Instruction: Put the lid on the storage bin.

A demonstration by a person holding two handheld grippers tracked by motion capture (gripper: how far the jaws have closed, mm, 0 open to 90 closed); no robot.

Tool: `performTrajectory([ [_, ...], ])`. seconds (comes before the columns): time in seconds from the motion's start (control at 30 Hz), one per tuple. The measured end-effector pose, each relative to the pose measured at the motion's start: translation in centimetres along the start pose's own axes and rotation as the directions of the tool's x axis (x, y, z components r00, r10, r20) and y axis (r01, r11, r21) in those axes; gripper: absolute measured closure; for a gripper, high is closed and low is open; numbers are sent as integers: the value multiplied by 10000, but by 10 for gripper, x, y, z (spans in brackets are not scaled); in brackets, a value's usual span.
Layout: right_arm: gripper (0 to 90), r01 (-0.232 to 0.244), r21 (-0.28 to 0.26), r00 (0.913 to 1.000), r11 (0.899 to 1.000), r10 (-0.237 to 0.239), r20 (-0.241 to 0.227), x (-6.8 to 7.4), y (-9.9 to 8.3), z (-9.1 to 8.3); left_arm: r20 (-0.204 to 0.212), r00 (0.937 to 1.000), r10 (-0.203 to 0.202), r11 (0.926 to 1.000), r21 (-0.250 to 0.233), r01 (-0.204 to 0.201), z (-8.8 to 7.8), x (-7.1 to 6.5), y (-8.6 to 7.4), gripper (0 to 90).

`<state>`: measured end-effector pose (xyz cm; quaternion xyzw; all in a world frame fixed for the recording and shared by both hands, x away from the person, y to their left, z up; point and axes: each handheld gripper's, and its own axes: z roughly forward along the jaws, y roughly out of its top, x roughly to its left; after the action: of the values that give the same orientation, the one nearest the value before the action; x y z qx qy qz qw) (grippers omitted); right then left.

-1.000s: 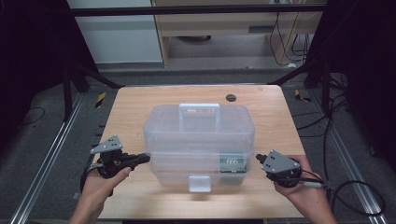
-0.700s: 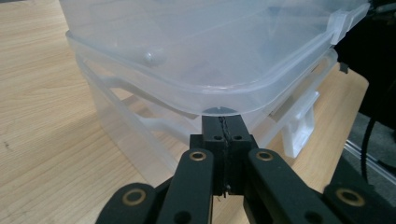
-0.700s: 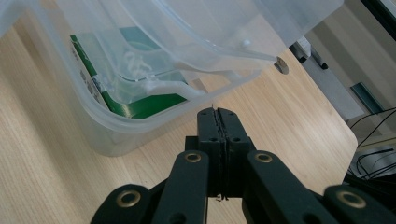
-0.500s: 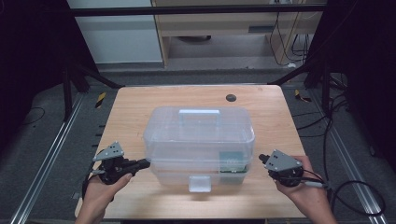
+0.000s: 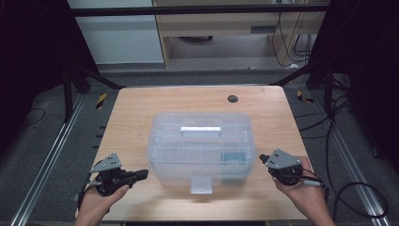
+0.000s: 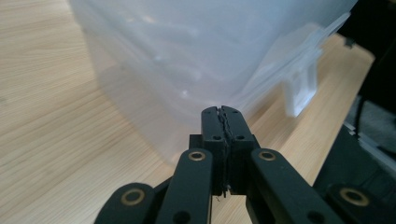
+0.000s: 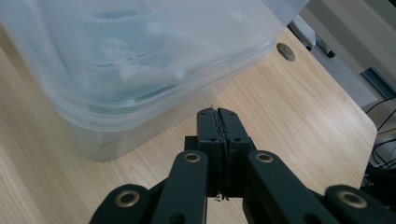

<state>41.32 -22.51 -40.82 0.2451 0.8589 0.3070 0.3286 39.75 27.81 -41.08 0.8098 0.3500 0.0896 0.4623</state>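
The left tongs point(image 5: 141, 174) sit clenched and empty near the counter's point(image 5: 141, 113) front-left corner, aimed at the box's point(image 5: 200, 141) left wall. The box stands mid-counter, lid closed, latch toward the front edge. The right tongs point(image 5: 261, 158), also clenched on nothing, flank its right side, likely poised for a two-sided push or lift.

We are in what looks like a lab or test bay set up for recording, not a home: a bare wooden table point(image 5: 141, 113) stands inside a dark metal frame point(image 5: 197, 9) on grey carpet. Beyond the fingers, past the table's far edge, we see a plain cabinet point(image 5: 117, 37) and a low wooden shelf unit point(image 5: 226, 23), and to the right of the fingers loose black cables point(image 5: 348, 117) trail across the floor beside yellow-and-black hazard tape point(image 5: 101, 100).
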Motion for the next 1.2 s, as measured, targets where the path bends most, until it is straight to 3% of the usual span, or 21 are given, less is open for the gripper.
performTrajectory([
  [0.17,870,-375,-24,9993,9993,376,66,-7,-3,9,-918,9951,364,9988,364,-332,-6,14,1,850],
  [0.27,833,-795,-23,9966,9968,796,207,-16,-4,18,-1952,9776,786,9959,587,-684,1,32,6,767],
  [0.37,767,-1384,76,9895,9904,1379,441,-28,-5,29,-2464,9662,755,9965,542,-641,10,52,12,693],
  [0.47,640,-2058,213,9767,9784,2040,672,-42,-8,44,-3115,9463,870,9954,653,-700,22,71,19,531],
  [0.53,555,-2478,377,9640,9681,2425,1088,-51,-10,53,-3288,9399,925,9946,744,-719,29,83,24,436],
  [0.63,452,-3068,457,9433,9507,2973,1473,-63,-15,67,-3373,9367,937,9935,922,-662,40,96,30,303],
  [0.77,344,-3593,672,9230,9308,3438,1727,-75,-21,82,-3400,9384,614,9936,1098,-252,53,108,34,201],
  [0.83,286,-3882,718,9101,9188,3699,1865,-80,-25,89,-3513,9347,548,9920,1258,-108,59,115,34,159],
  [0.87,258,-4132,734,8987,9077,3935,1935,-83,-27,93,-3579,9327,437,9917,1282,27,63,119,33,138],
  [0.97,187,-4877,736,8624,8699,4669,1956,-90,-33,103,-3683,9294,219,9894,1414,328,72,132,29,99],
  [1.03,157,-5394,764,8332,8386,5185,1922,-93,-37,110,-3712,9285,12,9860,1554,609,79,141,25,74],
  [1.1,140,-5736,781,8114,8154,5526,1905,-96,-42,118,-3781,9256,-159,9839,1590,819,84,148,20,67],
  [1.17,131,-6189,866,7782,7807,5944,2028,-98,-47,125,-3784,9251,-321,9830,1555,977,88,152,16,57],
  [1.2,127,-6281,902,7715,7729,6035,2014,-99,-48,128,-3849,9220,-415,9815,1571,1097,90,155,14,54],
])
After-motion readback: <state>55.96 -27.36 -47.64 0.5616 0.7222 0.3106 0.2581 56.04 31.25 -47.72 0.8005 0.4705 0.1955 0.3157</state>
